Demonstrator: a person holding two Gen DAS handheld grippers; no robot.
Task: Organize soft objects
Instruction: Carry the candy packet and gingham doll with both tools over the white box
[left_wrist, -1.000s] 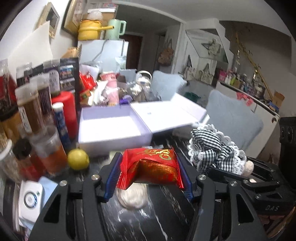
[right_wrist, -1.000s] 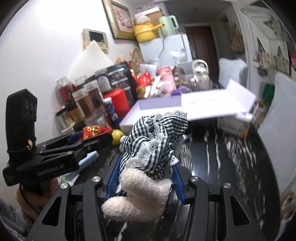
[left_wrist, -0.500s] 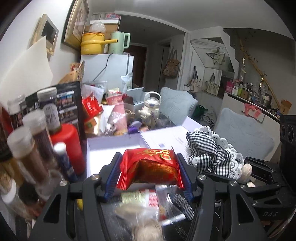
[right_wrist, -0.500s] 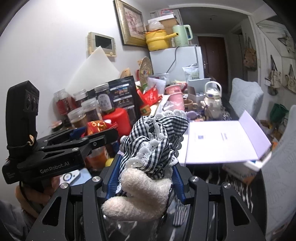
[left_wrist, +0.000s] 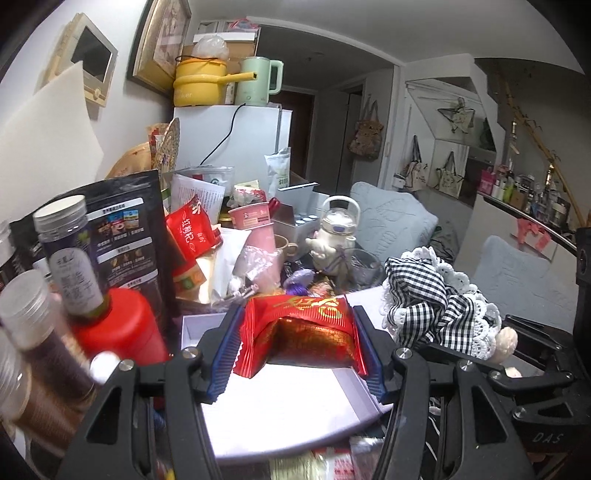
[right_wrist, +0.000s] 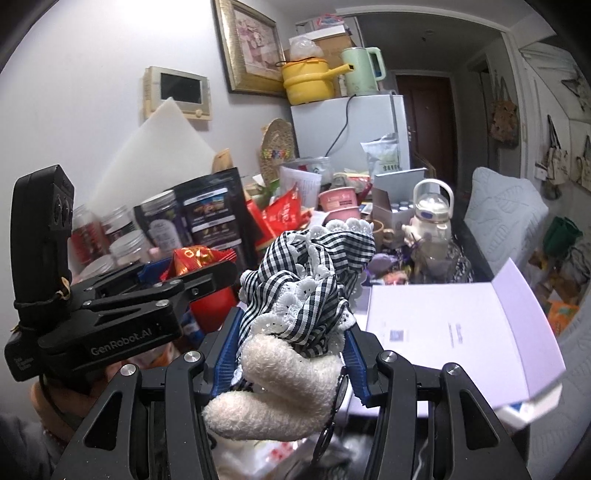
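Left wrist view: your left gripper (left_wrist: 299, 343) clamps the red packet (left_wrist: 301, 334) above the open white box (left_wrist: 280, 402); only the right wrist view shows your right gripper (right_wrist: 291, 363) squeezing the plush doll (right_wrist: 295, 317) beside the box lid (right_wrist: 458, 332).

red foil packet (left_wrist: 306, 334) above open white box (left_wrist: 295, 402), gingham-dressed plush doll (right_wrist: 295, 332) held aloft

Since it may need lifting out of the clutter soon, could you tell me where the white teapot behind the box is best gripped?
Grip the white teapot by its arched top handle, coming straight down from above with the tongs across the arch. It stands upright, the handle clear above the lid, while the glass and mugs crowd its sides, so a side approach looks blocked.
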